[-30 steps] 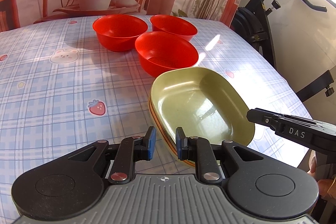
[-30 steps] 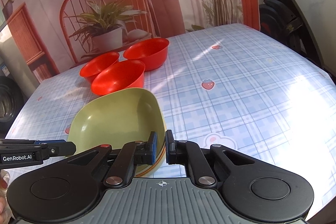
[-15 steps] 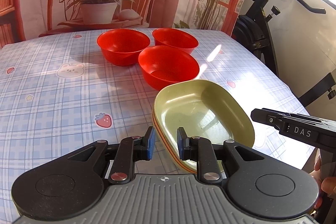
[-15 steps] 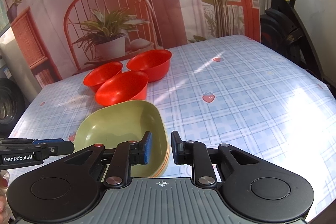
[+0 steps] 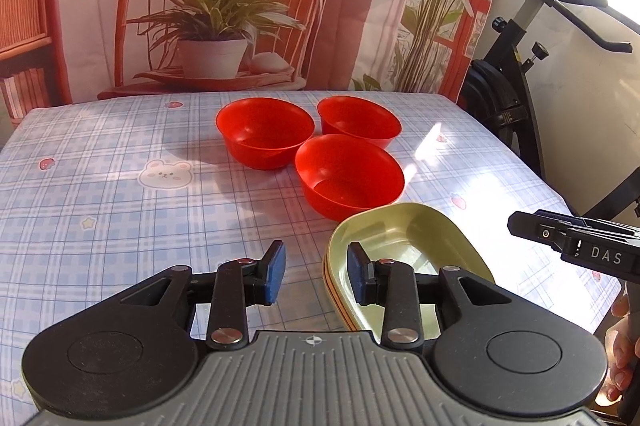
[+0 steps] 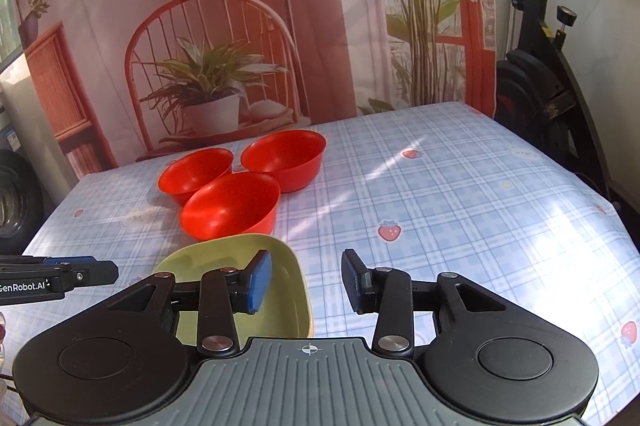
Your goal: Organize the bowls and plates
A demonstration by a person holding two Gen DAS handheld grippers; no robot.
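Both your grippers, left (image 5: 312,276) and right (image 6: 306,280), have lifted off the stacked green oval plastic plates (image 5: 416,238), jaws opening empty, leaving them nested beside the red bowls (image 5: 348,178).

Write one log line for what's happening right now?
left gripper: opening, empty | right gripper: opening, empty | green plate stack: released on table | red bowls: three, unstacked

Left tool (image 5: 316,276) and right tool (image 6: 306,280): black linkage arms, silver rivets, blue pads (image 5: 275,274), ribbed grey housing, white lettering along each side.
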